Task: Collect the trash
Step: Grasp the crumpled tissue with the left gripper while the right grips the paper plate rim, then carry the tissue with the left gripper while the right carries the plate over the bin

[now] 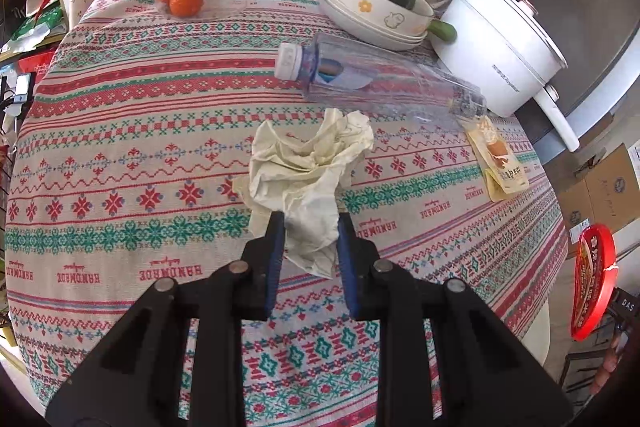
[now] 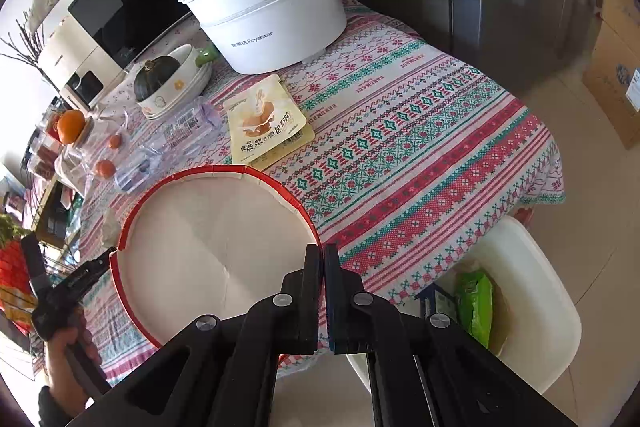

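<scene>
Two pieces of trash in hand at once, one per gripper, presumably to save a trip. Nearest in the left wrist view: left gripper (image 1: 312, 223) closed partway on the lower tail of the crumpled napkin (image 1: 308, 159), blue pads pressing the paper from both sides. Gripped at the tail because that is the thinnest, most compressible part; bulk of the wad left free beyond the fingertips, over the tablecloth (image 1: 120, 147). Cannot be told whether the wad rests on the cloth or hangs just clear. Nearest in the right wrist view: right gripper (image 2: 323, 251) pressed fully together on the rim of the red-rimmed paper lid (image 2: 208, 227), held by the edge since a flat disc offers no other purchase, and carried at the table's edge. Below and to the side, on the floor: white bin (image 2: 532, 267) with a green wrapper inside, judged the destination. Farther out on the cloth, not yet collected: empty plastic bottle (image 1: 380, 79) lying on its side, with a flat snack pouch (image 1: 498, 159) just beside its base. Beyond these, not trash: stacked bowls (image 1: 380, 7) holding a dark squash, and the white electric pot (image 2: 272, 23).
</scene>
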Demonstrator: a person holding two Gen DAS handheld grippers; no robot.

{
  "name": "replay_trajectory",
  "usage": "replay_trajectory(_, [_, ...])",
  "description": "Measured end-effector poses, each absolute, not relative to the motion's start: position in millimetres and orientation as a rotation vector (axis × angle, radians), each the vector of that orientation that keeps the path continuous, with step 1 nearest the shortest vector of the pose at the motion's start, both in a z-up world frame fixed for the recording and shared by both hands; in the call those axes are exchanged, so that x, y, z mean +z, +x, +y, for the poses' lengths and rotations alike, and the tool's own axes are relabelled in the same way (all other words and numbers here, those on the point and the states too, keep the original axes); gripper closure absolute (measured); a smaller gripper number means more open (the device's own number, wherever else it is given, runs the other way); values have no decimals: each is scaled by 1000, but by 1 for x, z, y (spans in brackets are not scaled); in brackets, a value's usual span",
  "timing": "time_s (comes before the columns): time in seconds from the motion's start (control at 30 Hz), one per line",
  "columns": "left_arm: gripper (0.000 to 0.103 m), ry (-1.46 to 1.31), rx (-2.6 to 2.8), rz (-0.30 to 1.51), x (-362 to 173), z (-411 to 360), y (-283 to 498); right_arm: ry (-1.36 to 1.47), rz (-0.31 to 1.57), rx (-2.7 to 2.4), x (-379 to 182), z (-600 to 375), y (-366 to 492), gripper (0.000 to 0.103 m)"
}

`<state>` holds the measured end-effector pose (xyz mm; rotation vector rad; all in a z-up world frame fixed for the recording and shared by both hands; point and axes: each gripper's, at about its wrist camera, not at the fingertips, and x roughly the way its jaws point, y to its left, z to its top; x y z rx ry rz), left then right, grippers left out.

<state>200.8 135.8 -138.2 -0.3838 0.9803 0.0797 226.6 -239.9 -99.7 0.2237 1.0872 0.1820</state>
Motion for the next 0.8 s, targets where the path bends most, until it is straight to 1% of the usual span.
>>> replay_trajectory(0.13, [76,-334,29,987,-133,115,198,205,1089,184,-99,-248,221,100])
replay_trajectory(0.33, [76,-361,-68,982,-122,92,191,222,1090,164,-99,-268,213,100])
replay_trajectory(0.53, [76,-329,-187,975,-108,49,185,250,1085,141,-96,-295,206,100])
replay_trajectory(0.8, [76,-284,-341,1003,-110,-14,172,257,1098,72,-104,-340,193,100])
